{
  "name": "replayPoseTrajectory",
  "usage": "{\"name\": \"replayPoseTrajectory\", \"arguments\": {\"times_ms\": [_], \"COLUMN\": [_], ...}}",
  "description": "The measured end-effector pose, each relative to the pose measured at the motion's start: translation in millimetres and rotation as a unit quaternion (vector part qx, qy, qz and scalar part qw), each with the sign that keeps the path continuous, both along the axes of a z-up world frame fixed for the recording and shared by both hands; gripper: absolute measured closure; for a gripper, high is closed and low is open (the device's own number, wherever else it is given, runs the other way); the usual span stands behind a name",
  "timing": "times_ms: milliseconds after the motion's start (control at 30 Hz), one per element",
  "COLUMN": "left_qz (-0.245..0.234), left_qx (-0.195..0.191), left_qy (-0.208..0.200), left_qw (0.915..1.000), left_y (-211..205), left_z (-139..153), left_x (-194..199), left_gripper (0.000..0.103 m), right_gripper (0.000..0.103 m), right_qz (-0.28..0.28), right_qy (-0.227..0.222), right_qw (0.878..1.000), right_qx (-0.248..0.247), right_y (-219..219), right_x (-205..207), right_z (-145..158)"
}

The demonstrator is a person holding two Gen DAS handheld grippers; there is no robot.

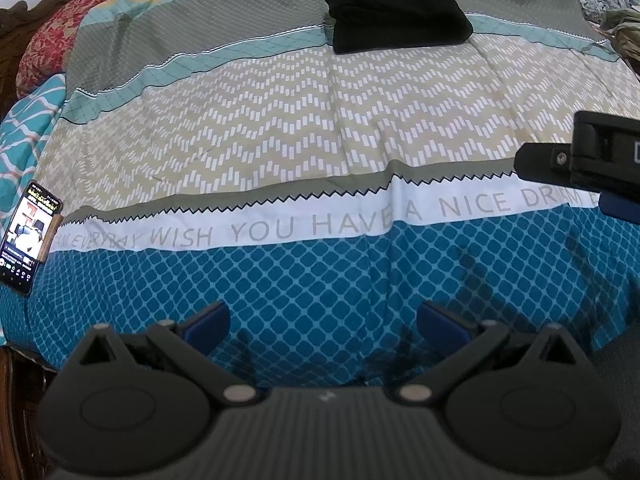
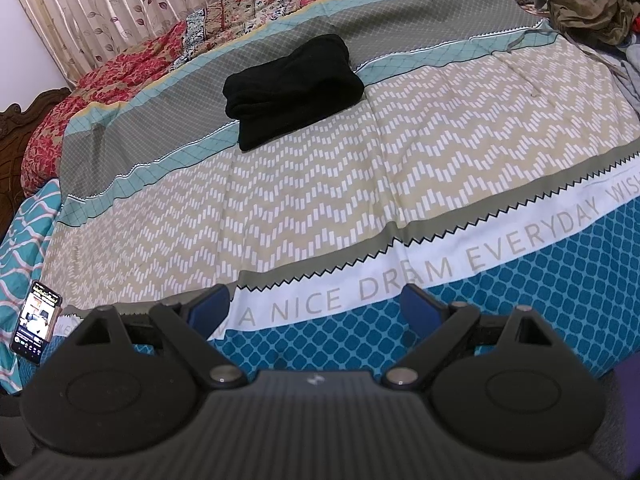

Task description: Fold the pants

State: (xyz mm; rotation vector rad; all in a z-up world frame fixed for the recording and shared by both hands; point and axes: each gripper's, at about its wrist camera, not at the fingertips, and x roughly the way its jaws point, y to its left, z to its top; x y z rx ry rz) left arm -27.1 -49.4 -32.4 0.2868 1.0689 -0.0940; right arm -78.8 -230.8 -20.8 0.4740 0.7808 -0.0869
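The black pants (image 1: 394,12) lie folded into a compact bundle on the far part of the bed; they also show in the right wrist view (image 2: 294,90). My left gripper (image 1: 322,326) is open and empty, low over the blue diamond-patterned band at the bed's near edge, far from the pants. My right gripper (image 2: 316,306) is open and empty over the white lettered band. Part of the right gripper's body shows at the right edge of the left wrist view (image 1: 592,160).
A patterned bedsheet (image 1: 280,140) covers the bed. A lit phone (image 1: 28,236) lies at the left edge, seen also in the right wrist view (image 2: 36,328). A red floral quilt (image 2: 100,92) and a heap of clothes (image 2: 588,4) lie at the far side.
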Motion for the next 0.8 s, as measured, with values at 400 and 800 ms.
{"name": "replayPoseTrajectory", "arguments": {"times_ms": [400, 800], "left_qz": [-0.002, -0.006], "left_qx": [-0.001, -0.009], "left_qy": [0.003, -0.003], "left_qw": [1.0000, 0.9999], "left_y": [-1.5, -0.1], "left_z": [-1.3, 1.7], "left_x": [-1.3, -1.5], "left_gripper": [0.000, 0.000], "right_gripper": [0.009, 0.009], "right_qz": [0.000, 0.002], "right_qy": [0.000, -0.001], "right_qw": [1.000, 1.000], "right_qx": [0.000, -0.001], "right_y": [-0.5, -0.8], "right_x": [0.0, -0.2], "right_z": [0.3, 0.1]}}
